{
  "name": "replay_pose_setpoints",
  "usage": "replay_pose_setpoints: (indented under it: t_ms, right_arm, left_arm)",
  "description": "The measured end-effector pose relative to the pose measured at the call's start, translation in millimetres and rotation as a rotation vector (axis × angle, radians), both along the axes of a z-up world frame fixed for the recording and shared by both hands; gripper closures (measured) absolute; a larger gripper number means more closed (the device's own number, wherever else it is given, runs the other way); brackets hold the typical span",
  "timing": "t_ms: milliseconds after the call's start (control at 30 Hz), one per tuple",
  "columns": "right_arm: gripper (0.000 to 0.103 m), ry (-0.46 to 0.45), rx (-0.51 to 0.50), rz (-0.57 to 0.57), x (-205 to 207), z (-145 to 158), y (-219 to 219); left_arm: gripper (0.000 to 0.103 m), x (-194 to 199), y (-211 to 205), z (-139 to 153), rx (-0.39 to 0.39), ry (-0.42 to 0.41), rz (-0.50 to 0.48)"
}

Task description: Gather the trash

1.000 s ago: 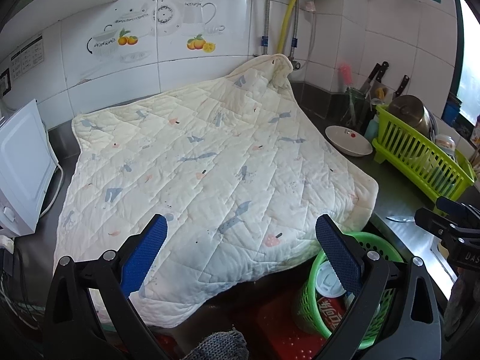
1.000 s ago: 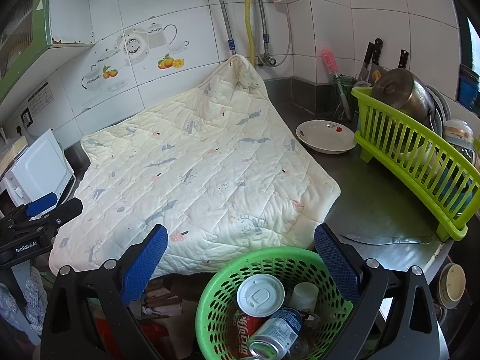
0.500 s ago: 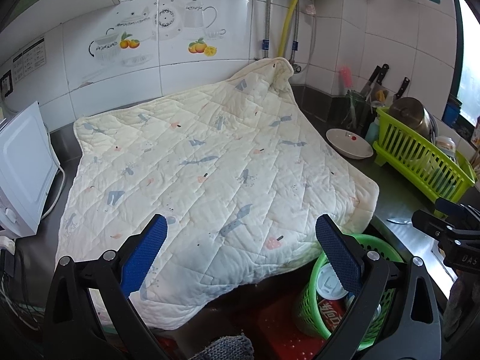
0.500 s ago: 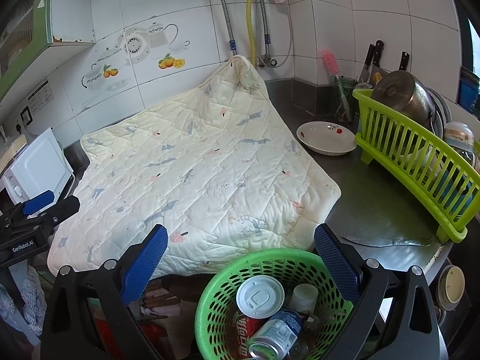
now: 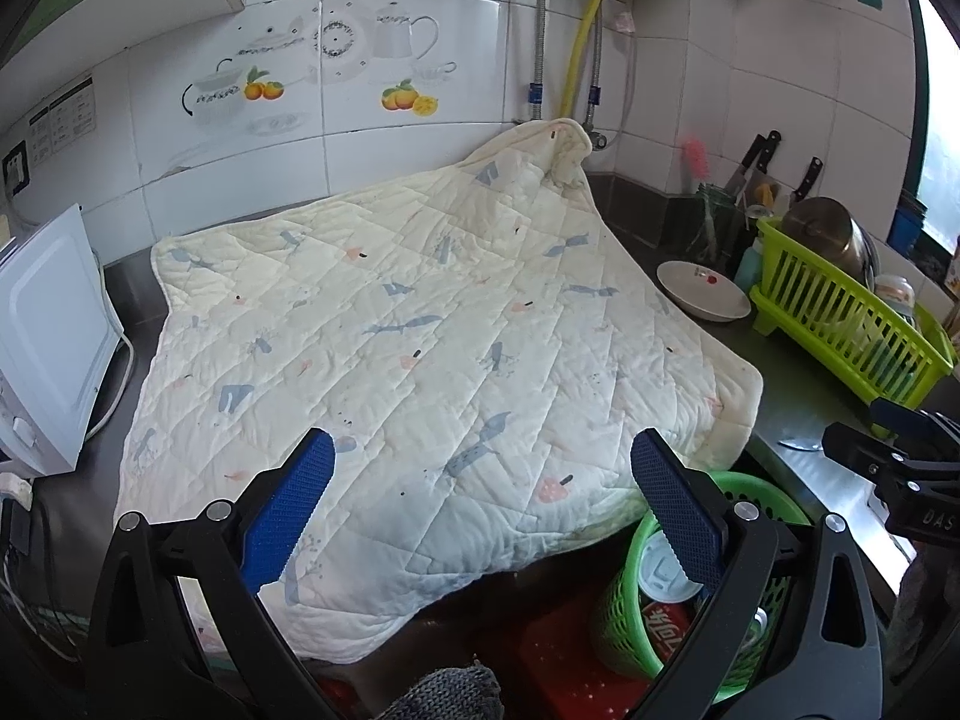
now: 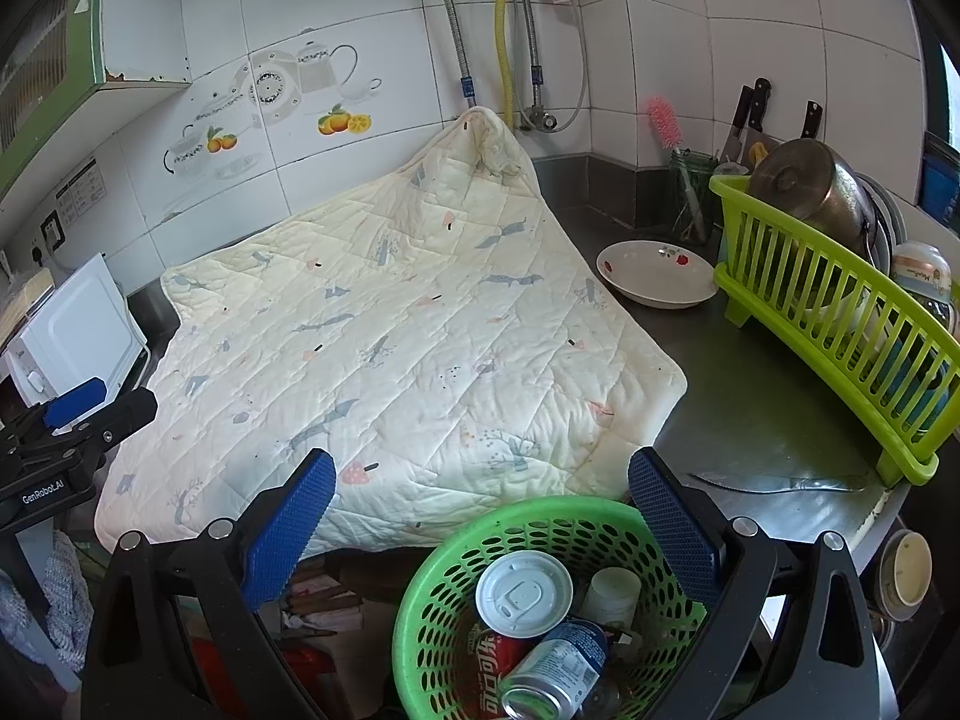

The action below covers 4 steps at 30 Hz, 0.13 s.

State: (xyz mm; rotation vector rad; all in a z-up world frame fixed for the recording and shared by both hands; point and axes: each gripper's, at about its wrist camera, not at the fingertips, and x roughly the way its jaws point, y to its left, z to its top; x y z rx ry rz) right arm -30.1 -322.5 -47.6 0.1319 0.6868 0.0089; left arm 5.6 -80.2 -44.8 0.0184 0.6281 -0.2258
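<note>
A green mesh basket (image 6: 444, 576) sits below the counter's front edge. It holds a red cola can (image 6: 489, 669), a blue can (image 6: 555, 675), a white lidded cup (image 6: 523, 585) and a small white cup (image 6: 612, 594). The basket also shows in the left wrist view (image 5: 624, 612). My right gripper (image 6: 480, 474) is open and empty, above and behind the basket. My left gripper (image 5: 480, 462) is open and empty, over the front edge of a cream quilted cloth (image 5: 432, 348) that covers the counter. No trash shows on the cloth.
A white bowl (image 6: 657, 273) and a lime dish rack (image 6: 840, 324) with a metal pot (image 6: 810, 180) stand on the right. A knife (image 6: 780, 483) lies on the steel counter (image 6: 750, 408). A white appliance (image 5: 48, 348) stands left. Red items lie below the counter.
Both grippers have drawn back slightly and risen, so the cloth sits a little lower and farther in the views. Nothing was taken hold of or let go.
</note>
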Motion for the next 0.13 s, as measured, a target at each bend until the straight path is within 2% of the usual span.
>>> replay_pose_setpoints:
  t_ms: [133]
  right_arm:
    - [0.008,0.001,0.001,0.002,1.8,-0.8,0.9]
  left_arm:
    - [0.005,1.3,0.4,-0.7,-0.001,0.004,0.004]
